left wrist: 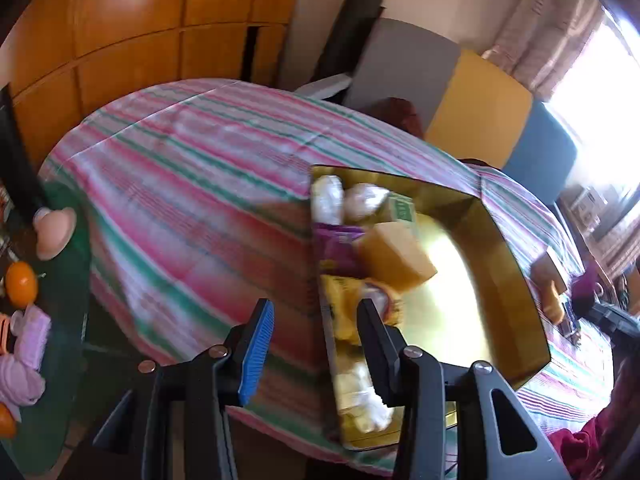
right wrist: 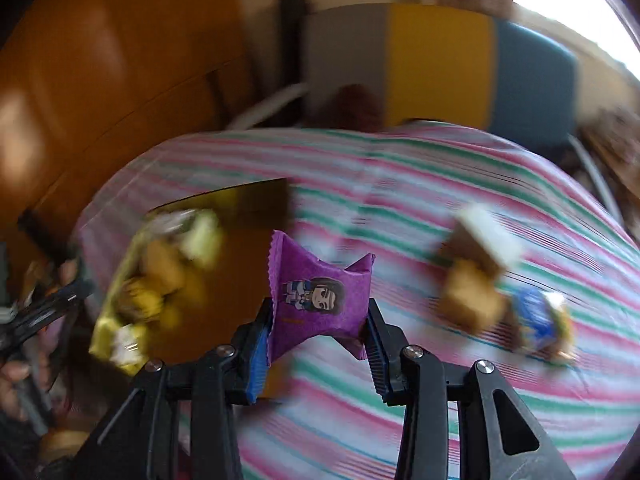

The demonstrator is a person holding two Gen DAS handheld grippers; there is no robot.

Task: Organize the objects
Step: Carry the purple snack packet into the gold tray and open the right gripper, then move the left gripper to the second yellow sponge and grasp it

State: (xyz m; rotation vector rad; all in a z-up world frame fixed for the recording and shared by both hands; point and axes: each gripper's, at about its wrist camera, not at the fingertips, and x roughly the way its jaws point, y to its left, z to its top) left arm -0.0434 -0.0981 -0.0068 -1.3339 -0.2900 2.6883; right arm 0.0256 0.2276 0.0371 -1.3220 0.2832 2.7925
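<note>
Landmark: the gold tray (left wrist: 516, 280) on my striped tablecloth (left wrist: 192, 184); every place below is given from it.
Hard to make out: my right wrist view is smeared with blur, so the tray there (right wrist: 256, 196) shows only a dark far edge and a yellowish jumble inside.
Cut off: the tray's near end runs behind my left claw's right finger, and the white wrapped pieces (left wrist: 366, 396) there are half covered.
Blurred pieces: off the tray, to its right in the right wrist view, lie a tan block (right wrist: 468, 300), a white-topped piece (right wrist: 488, 236) and a blue-wrapped thing (right wrist: 536, 320); I cannot read what they are.
Purple packet: (right wrist: 320, 300) a crinkle-edged purple sachet with a small cartoon figure printed on it, upright and a little creased, in the air just right of the tray's side.
Right claw: (right wrist: 320, 320) closed in on the purple packet, one pad pressed on each side.
Left claw: (left wrist: 316, 320) partly parted with nothing between the pads, hanging over the tray's left wall.
Inside the tray: two white wrapped bundles (left wrist: 328, 196) at the far end, a purple packet (left wrist: 340, 248) and an amber block (left wrist: 396, 256) nearer, then a yellow packet (left wrist: 344, 300).
Left of the tray: an orange (left wrist: 20, 284) and a pink soft toy (left wrist: 28, 360) beyond the cloth's edge.
</note>
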